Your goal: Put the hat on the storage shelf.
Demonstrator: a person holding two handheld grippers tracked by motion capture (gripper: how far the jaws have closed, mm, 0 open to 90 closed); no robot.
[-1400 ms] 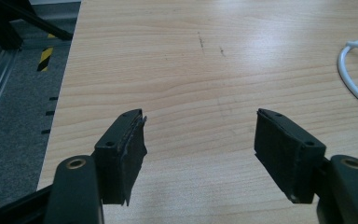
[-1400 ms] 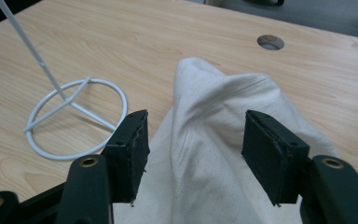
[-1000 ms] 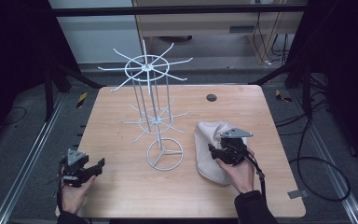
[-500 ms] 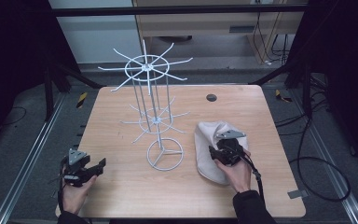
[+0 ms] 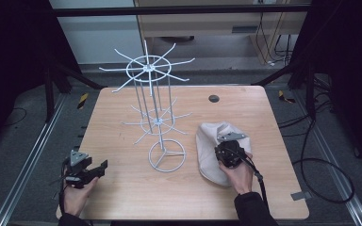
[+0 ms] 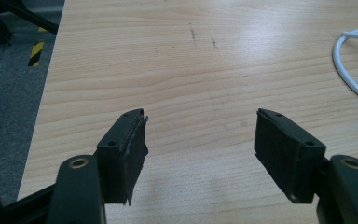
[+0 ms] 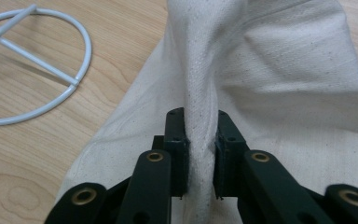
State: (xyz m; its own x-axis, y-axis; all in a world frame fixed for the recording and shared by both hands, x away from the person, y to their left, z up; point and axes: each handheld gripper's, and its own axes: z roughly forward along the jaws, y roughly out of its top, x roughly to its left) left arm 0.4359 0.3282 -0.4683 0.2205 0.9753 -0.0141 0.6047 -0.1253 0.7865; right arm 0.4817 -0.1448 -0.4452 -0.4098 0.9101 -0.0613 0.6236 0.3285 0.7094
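A cream cloth bag (image 5: pixel 209 141) lies crumpled on the wooden table (image 5: pixel 122 188), right of a white wire hanging rack (image 5: pixel 153 113). My right gripper (image 5: pixel 230 151) sits on top of it. Its jaws have just been closing, and in the right gripper view they pinch a raised fold of the cream cloth bag (image 7: pixel 279 74) between the pads of my right gripper (image 7: pixel 200 149). My left gripper (image 5: pixel 96 168) rests near the table's front left corner. In the left gripper view my left gripper (image 6: pixel 200 140) stands wide open over bare wood.
The rack's round wire base (image 5: pixel 167 155) stands between the two hands, and its ring (image 7: pixel 37 65) lies just left of the bag. A small dark disc (image 5: pixel 213 98) sits at the far side of the table. Black frame bars and cables surround the table.
My right gripper's jaws have closed onto a fold of the bag, and the hand has shifted slightly. The left hand has stayed still.
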